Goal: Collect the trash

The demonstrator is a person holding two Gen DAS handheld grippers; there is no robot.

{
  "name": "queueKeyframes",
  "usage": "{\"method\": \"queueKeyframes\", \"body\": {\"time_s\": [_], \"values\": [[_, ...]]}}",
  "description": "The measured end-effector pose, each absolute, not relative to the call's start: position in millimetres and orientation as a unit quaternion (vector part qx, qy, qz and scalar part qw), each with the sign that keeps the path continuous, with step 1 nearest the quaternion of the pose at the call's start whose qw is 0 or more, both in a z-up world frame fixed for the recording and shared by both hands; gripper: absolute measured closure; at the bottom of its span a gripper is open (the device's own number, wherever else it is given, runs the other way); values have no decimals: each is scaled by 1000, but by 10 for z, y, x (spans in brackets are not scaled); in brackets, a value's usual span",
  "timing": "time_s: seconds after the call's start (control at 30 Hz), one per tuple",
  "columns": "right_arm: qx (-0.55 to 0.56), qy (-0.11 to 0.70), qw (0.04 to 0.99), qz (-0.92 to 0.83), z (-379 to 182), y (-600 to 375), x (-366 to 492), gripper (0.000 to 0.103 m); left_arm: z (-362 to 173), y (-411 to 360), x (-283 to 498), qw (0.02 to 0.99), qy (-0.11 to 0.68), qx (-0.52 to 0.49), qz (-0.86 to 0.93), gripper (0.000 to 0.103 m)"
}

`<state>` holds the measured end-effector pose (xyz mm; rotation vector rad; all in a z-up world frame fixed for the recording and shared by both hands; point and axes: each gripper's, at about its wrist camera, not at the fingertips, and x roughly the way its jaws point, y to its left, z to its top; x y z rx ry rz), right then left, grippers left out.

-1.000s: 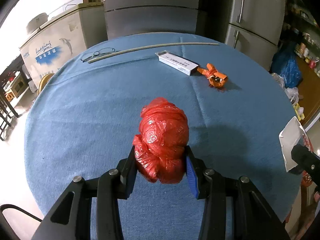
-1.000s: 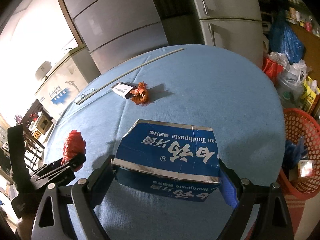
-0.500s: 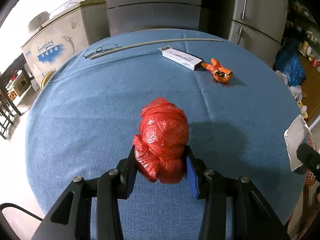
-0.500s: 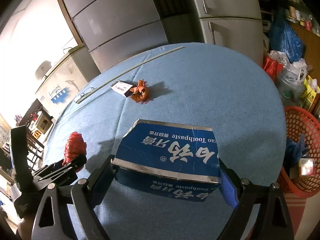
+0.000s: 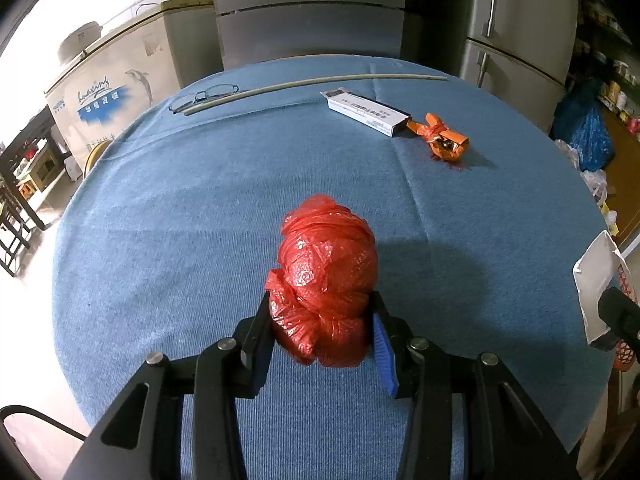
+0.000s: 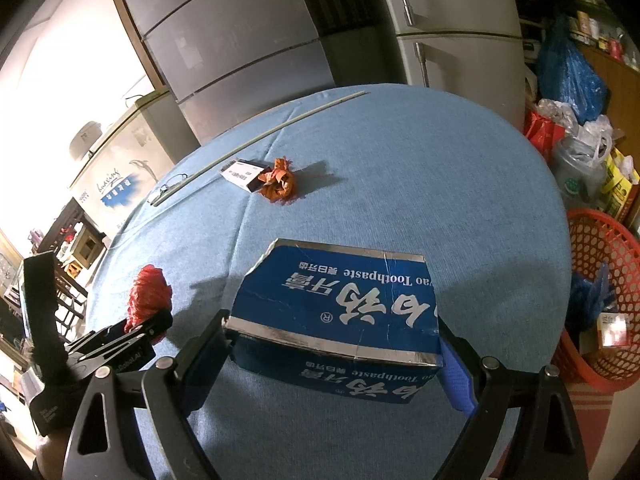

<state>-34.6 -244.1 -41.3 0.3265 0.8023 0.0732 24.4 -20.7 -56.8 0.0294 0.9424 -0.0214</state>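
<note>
The left gripper (image 5: pixel 320 328) is clamped on a crumpled red plastic bag ball (image 5: pixel 326 280). The right gripper (image 6: pixel 334 344) squeezes a blue cardboard toothpaste box (image 6: pixel 340 304) by its two ends. Both hang above the round blue-clothed table (image 5: pixel 200 220). An orange crumpled wrapper (image 5: pixel 444 142) lies further away, touching a white flat carton (image 5: pixel 366 110). A red mesh basket (image 6: pixel 600 300) stands beside the table.

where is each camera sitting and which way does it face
Left wrist: on the left gripper, looking down its fingers across the blue table; its jaws clamp a red plastic bag; the right gripper's tip shows at the right edge.
Right wrist: on the right gripper, facing the same table and a red basket; its jaws clamp a blue toothpaste box; the left gripper shows at lower left.
Shared: the table, bag, orange wrapper and white box.
</note>
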Motion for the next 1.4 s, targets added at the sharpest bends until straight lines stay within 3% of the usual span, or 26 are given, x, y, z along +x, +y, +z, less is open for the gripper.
{"method": "queueKeyframes", "body": {"time_s": [1.4], "values": [[162, 388, 906, 36, -410, -2444, -370, 10, -601, -189, 226, 889, 458, 14, -5, 58]]}}
